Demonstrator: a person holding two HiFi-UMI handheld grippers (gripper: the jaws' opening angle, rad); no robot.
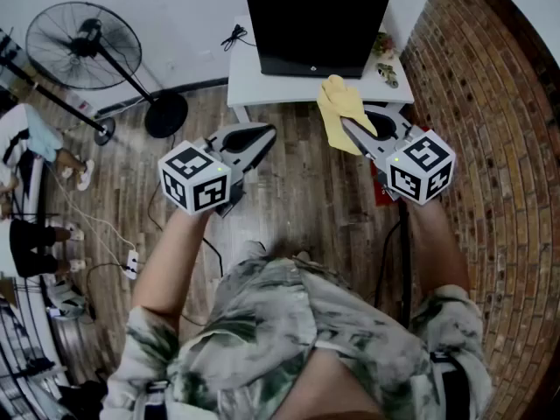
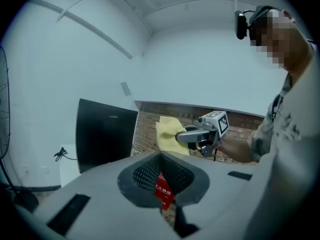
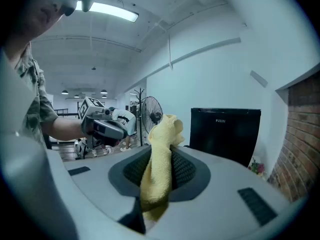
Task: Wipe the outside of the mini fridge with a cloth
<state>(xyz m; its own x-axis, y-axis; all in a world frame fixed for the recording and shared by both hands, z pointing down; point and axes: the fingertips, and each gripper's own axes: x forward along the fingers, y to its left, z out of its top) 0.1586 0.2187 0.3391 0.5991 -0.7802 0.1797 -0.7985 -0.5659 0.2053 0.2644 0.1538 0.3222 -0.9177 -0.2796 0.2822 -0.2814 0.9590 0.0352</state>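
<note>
The black mini fridge (image 1: 315, 20) stands on a white table (image 1: 245, 81) straight ahead; it also shows in the left gripper view (image 2: 105, 134) and the right gripper view (image 3: 225, 134). My right gripper (image 1: 347, 122) is shut on a yellow cloth (image 1: 341, 103), which hangs in the air just short of the fridge's front. The cloth (image 3: 160, 169) bunches up between the jaws of that gripper (image 3: 162, 151). My left gripper (image 1: 262, 138) floats to the left, jaws together, holding nothing (image 2: 162, 184). From it I see the right gripper (image 2: 190, 135) and cloth (image 2: 167, 134).
A brick wall (image 1: 490, 103) runs along the right. A standing fan (image 1: 83, 46) is at the far left, with a power strip (image 1: 131, 261) and cables on the wooden floor. A small flower sprig (image 1: 385, 59) and a cable (image 1: 234, 35) lie on the table.
</note>
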